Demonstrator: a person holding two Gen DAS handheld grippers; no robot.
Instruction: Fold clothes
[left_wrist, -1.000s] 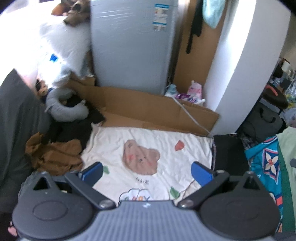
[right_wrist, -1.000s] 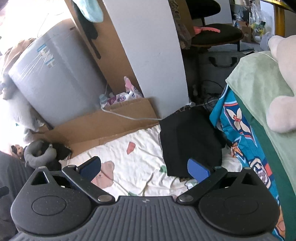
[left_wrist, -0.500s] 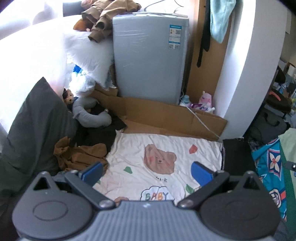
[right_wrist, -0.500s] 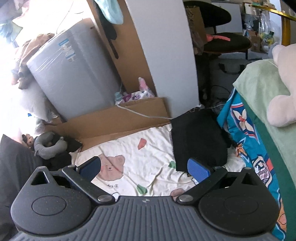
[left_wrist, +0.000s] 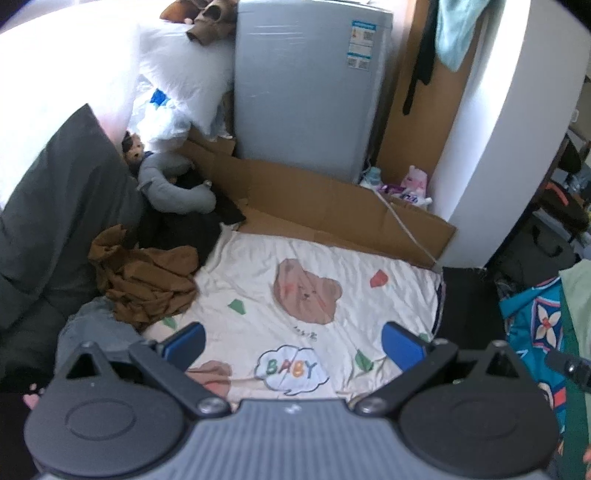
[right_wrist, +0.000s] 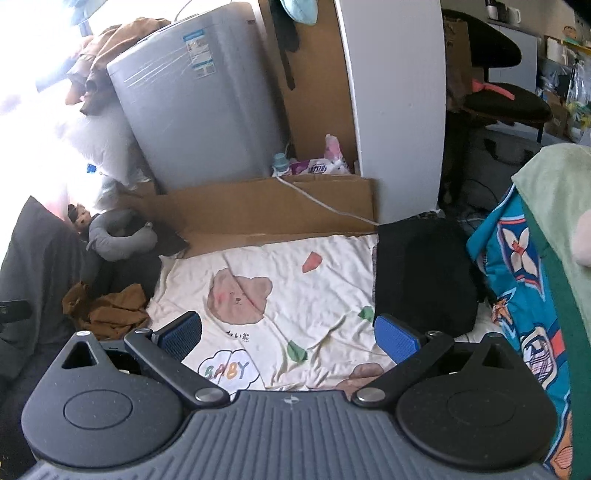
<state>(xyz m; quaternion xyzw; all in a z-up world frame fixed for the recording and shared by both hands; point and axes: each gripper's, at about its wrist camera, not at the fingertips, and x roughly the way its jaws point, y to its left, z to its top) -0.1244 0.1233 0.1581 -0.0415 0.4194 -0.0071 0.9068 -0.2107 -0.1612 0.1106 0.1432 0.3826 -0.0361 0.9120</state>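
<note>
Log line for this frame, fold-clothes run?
phase: pre-grasp | left gripper: open, empty | right gripper: open, empty | brown garment: crumpled, left of bear blanket | black garment: right edge

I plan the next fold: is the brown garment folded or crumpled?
Crumpled. The brown garment lies bunched in irregular wrinkles left of the cream blanket, with no flat edges.

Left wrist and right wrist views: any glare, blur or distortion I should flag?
Left wrist: upper-left corner blown out white by daylight; fisheye bends the white wall; cream bear blanket reads clearly. Right wrist: same overexposure at upper left, washing out the white pillow; the black folded garment loses detail in shadow; edges curve, centre sharp.
</note>
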